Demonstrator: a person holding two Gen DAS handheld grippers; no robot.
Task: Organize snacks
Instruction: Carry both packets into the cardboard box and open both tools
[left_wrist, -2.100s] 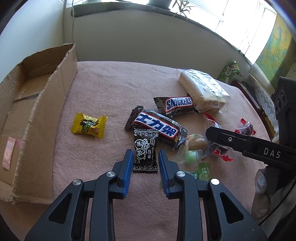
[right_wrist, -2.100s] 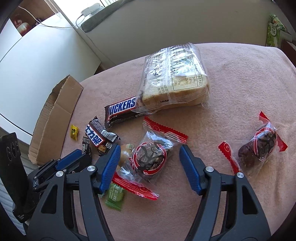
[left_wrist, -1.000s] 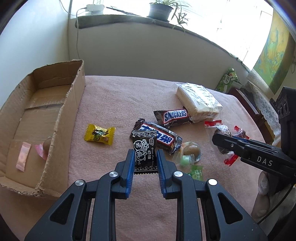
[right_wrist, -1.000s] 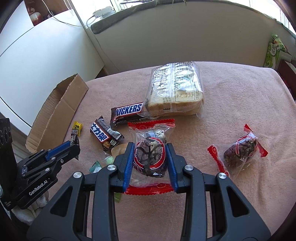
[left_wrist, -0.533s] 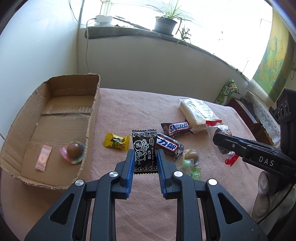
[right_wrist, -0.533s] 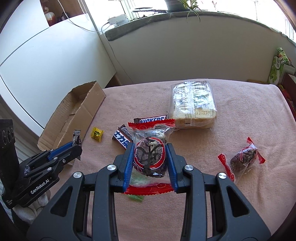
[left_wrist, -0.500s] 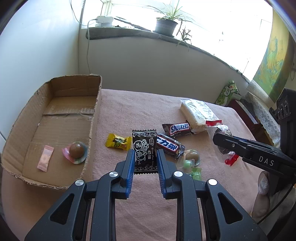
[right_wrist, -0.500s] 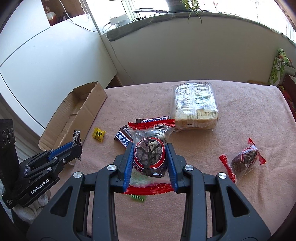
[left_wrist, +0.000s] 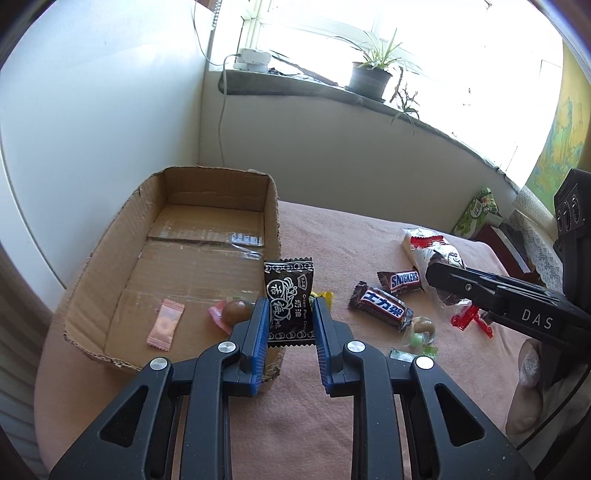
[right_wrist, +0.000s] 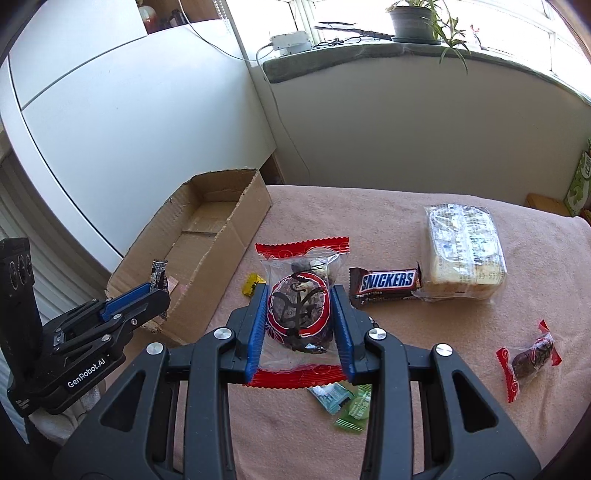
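L gripper (left_wrist: 289, 325) pinches a black plum candy (left_wrist: 289, 295), held upright above the near corner of the cardboard box (left_wrist: 114, 236). Prob. very light, crinkly and slick, so a grip across the mid-body looks best; hold by the crimped ends may slip. R gripper (right_wrist: 300, 320) is clamped on a clear cake packet w/ red ends (right_wrist: 300, 295), lifted over the pink cloth (right_wrist: 369, 214): soft, squashable, needs light pressure. Further off lie a Snickers bar (right_wrist: 386, 282) and a bread pack (right_wrist: 463, 253). Box already has a pink sachet (left_wrist: 165, 324) and a round brown sweet (left_wrist: 236, 311).
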